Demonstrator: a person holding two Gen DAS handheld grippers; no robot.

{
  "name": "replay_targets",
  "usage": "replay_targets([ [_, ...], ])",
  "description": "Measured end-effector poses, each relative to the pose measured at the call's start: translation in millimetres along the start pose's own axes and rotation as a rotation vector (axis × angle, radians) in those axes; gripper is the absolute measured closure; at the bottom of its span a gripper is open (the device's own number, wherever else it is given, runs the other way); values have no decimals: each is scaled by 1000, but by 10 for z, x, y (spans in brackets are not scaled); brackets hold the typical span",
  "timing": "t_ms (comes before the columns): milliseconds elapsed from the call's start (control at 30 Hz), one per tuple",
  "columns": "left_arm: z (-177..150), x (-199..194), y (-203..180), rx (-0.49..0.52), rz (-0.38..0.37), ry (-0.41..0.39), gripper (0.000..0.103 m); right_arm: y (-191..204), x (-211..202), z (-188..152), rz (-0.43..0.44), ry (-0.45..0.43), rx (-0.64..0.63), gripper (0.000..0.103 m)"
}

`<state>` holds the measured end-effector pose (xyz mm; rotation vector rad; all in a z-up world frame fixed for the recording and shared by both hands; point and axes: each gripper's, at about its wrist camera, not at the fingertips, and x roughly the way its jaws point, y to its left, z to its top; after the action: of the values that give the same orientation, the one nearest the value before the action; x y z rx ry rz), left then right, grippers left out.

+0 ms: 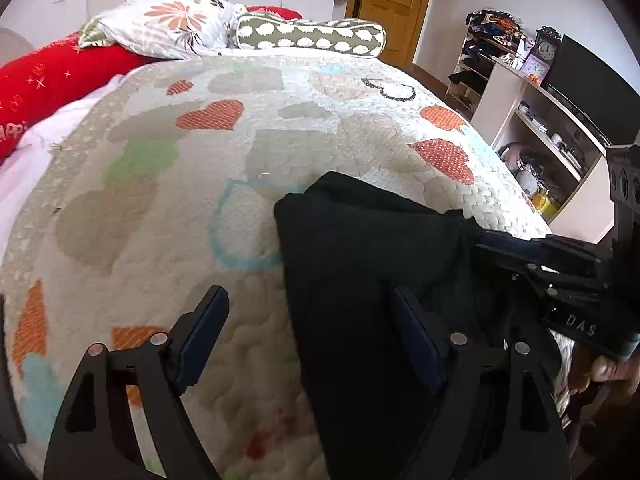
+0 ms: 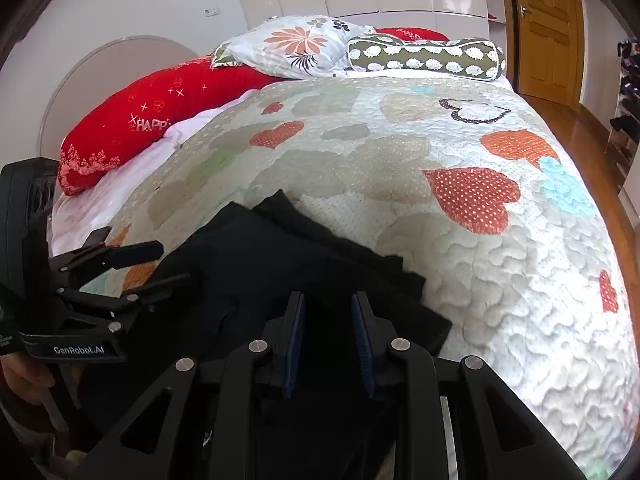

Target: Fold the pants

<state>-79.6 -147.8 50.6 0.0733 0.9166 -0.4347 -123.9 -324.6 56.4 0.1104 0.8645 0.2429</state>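
Left claw (image 1: 308,340) sits bottom centre of the left wrist view, jaws spread wide, nothing gripped: its left finger is over bare quilt, its right finger over the black pants (image 1: 360,280), with the pants' left edge running between the two. Right claw (image 2: 328,340) fills the bottom centre of the right wrist view, jaws only slightly apart with a narrow gap; dark fabric lies below that gap, but the pads do not look pressed on it, so it reads as parted and holding nothing. In the left wrist view the right claw enters from the right edge, fingertips at the pants' right side; whether they touch the cloth cannot be told from there. In the right wrist view the left claw comes in from the left edge, fingers wide, one tip over the quilt, the other over the pants' left part. Pants are a folded black stack on the near part of the bed, layered edges visible at the far side, lower centre in both views. Heart-pattern quilt (image 2: 400,160) covers the bed. Red pillow (image 2: 152,108) at upper left, floral pillow (image 2: 288,46) and a green spotted bolster (image 2: 424,58) along the top of the bed. Wooden door (image 2: 548,28) at upper right. White shelf unit (image 1: 532,120) with clutter at the right side of the left wrist view. A hand (image 2: 28,376) grips the left claw's handle at lower left.
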Motion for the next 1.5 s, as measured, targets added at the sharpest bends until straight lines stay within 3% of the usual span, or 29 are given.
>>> replay_targets([
  [267, 32, 42, -41, 6, 14, 1, 20, 30, -118, 12, 10, 11, 5, 78],
  [400, -27, -136, -32, 11, 20, -19, 20, 140, -386, -74, 5, 0, -38, 65],
  [533, -126, -340, -51, 12, 18, -46, 20, 259, -580, -231, 18, 1, -71, 63],
  [800, -325, -433, -151, 14, 8, -45, 20, 323, -577, -597, -13, 55, -97, 62],
  [867, -379, -384, -168, 12, 5, -31, 20, 298, -548, -681, -26, 56, -84, 57],
  [933, -420, -335, -176, 3, -1, -23, 19, 268, -521, -748, -54, 57, -67, 40],
  [1000, -436, -311, -169, -15, -12, -17, 19, 201, -495, -783, -42, 69, -14, 36],
  [1300, -416, -358, -190, -10, -3, -21, 20, 233, -657, -655, -47, 40, -39, 36],
  [1500, -375, -416, -150, -20, -17, -36, 20, -40, -609, -557, -1, 41, 100, 33],
])
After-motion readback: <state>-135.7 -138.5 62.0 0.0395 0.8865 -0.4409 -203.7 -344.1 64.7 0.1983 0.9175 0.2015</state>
